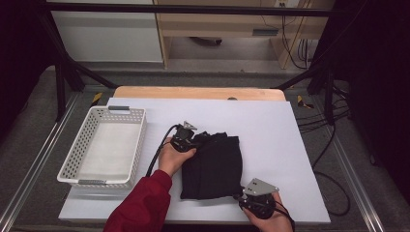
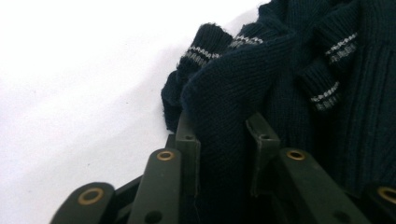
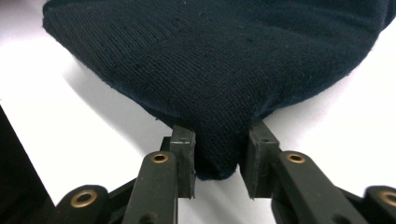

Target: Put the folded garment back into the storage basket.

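Right gripper [image 1: 240, 195], at the lower centre-right of the high view, clamps the near corner of the folded dark knit sweater [image 1: 212, 165]. Left gripper [image 1: 195, 137], mid-frame, clamps a fold at the sweater's far left edge. Sweater lies mid-frame on the white sheet [image 1: 270, 130]. White perforated basket [image 1: 83, 140] sits at left, apart from it.
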A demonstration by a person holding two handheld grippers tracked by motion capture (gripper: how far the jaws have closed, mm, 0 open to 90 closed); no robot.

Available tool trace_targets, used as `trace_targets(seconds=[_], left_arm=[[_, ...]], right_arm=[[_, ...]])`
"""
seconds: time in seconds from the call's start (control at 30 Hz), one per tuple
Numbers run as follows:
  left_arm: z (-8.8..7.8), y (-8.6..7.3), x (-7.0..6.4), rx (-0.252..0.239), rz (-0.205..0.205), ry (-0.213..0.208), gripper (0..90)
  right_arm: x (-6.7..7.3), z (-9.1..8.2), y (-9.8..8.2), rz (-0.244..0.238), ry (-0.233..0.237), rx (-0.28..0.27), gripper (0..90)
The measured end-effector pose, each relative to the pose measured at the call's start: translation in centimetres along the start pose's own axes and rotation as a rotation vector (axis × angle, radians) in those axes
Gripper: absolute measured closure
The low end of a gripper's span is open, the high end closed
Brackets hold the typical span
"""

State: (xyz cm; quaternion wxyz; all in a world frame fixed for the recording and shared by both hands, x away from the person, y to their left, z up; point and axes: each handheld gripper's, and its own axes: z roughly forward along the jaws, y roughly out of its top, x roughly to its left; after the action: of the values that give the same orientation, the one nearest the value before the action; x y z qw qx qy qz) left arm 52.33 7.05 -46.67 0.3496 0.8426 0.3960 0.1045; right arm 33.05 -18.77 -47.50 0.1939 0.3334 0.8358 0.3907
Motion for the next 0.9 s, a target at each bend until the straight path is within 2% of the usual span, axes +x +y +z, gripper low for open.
trace_targets(seconds=[0.2, 0.5, 0.6, 0.67, 0.9], left_arm=[[-0.5, 0.3, -0.3, -0.004, -0.002, 0.01, 74.2], [-2.2, 1.7, -1.1, -0.006, 0.034, -0.005, 75.2], [-2.9, 2.0, -1.3, -0.045, 0.02, -0.032, 75.5], [-3.3, 2.3, -1.7, -0.045, 0.043, -0.03, 75.7], [-4.9, 3.5, -3.0, -0.061, 0.08, -0.033, 75.9]], right_arm=[[0.1, -0.3, 0.3, 0.003, -0.003, -0.026, 72.4], [-0.3, -0.8, 1.2, 0.006, 0.002, -0.032, 74.1], [-0.3, -1.0, 1.6, -0.013, 0.005, -0.019, 75.0], [-0.2, -1.2, 1.9, -0.017, 0.002, -0.015, 75.5], [-0.1, -2.2, 2.8, -0.034, -0.007, -0.027, 76.2]])
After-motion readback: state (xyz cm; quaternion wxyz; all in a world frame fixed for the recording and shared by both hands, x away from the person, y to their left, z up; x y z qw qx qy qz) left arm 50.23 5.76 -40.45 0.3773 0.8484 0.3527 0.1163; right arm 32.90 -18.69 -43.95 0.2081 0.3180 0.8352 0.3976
